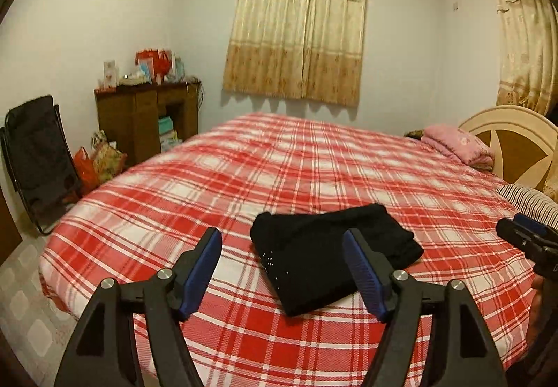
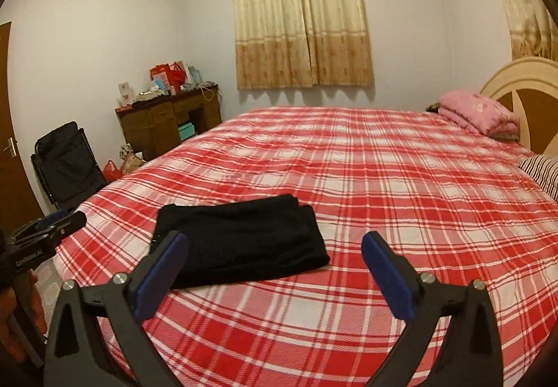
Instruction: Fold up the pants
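A: So, jaws first. Left gripper [image 1: 282,268] in its own view: jaws wide apart, blue pads [image 1: 200,273] at lower centre, nothing btwn them. They hang above the bed, clear of the cloth.

B: Right gripper [image 2: 275,273] same story, jaws spread, nothing gripped, low in its frame. Its left pad overlaps the pants' near corner in the pic; can't tell if it's touching.

A: Pants [image 1: 331,256]: black, folded into a compact rectangle, lying flat on the red-and-white plaid bedspread [image 1: 314,160]. In left view they're just past the jaws, centre to lower centre. Tiny pale dots along the near left edge.

B: In right view the pants [image 2: 240,244] sit lower left of centre, ahead of the left finger.

A: Other tool shows too: right gripper at far right edge of left view, mid-height, off to the side of the pants.

B: And left gripper pokes in at left edge of my view, mid-height.

A: Further out: pink folded blanket [image 1: 457,144] at right by the cream headboard [image 1: 505,129], striped pillow [image 1: 530,202] below it.

B: Wooden cabinet [image 2: 167,122] w/ red bags and cards on top, left of centre; black folding chair [image 2: 66,164] far left. Beige curtain [image 2: 300,14] top centre.
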The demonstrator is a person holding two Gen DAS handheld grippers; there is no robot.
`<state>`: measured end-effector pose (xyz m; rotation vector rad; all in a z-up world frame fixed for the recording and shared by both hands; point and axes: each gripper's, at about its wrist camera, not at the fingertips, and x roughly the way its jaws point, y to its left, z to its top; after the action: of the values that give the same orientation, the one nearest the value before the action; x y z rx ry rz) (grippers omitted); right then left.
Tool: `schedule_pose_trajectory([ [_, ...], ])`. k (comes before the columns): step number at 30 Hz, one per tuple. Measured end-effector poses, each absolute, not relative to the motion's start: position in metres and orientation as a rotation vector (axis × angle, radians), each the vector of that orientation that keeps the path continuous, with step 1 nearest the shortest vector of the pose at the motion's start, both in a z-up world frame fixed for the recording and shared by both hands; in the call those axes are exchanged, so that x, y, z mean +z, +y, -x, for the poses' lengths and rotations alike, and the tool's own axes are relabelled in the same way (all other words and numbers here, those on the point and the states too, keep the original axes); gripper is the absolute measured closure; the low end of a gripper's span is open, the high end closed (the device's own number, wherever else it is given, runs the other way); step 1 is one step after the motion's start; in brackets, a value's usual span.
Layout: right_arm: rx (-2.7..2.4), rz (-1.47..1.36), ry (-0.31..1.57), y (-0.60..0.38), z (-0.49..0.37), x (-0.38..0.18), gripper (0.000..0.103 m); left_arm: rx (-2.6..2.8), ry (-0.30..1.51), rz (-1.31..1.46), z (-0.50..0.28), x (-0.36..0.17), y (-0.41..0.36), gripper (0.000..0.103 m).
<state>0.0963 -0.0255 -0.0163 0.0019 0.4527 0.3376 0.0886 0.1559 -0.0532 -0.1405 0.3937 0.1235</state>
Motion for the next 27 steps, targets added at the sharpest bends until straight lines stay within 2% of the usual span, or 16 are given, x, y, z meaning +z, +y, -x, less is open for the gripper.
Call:
schedule_pose_trajectory([
  [11, 0.348, 0.028, 0.393, -0.013, -0.061, -0.007, 0.000, 0.112, 0.365, 0.137, -0.086, -0.048, 0.151, 0.029],
  [27, 0.337, 0.007, 0.401, -0.023, -0.060, -0.015, 0.000, 0.108, 0.382, 0.099, -0.084, -0.054, 0.139, 0.028],
])
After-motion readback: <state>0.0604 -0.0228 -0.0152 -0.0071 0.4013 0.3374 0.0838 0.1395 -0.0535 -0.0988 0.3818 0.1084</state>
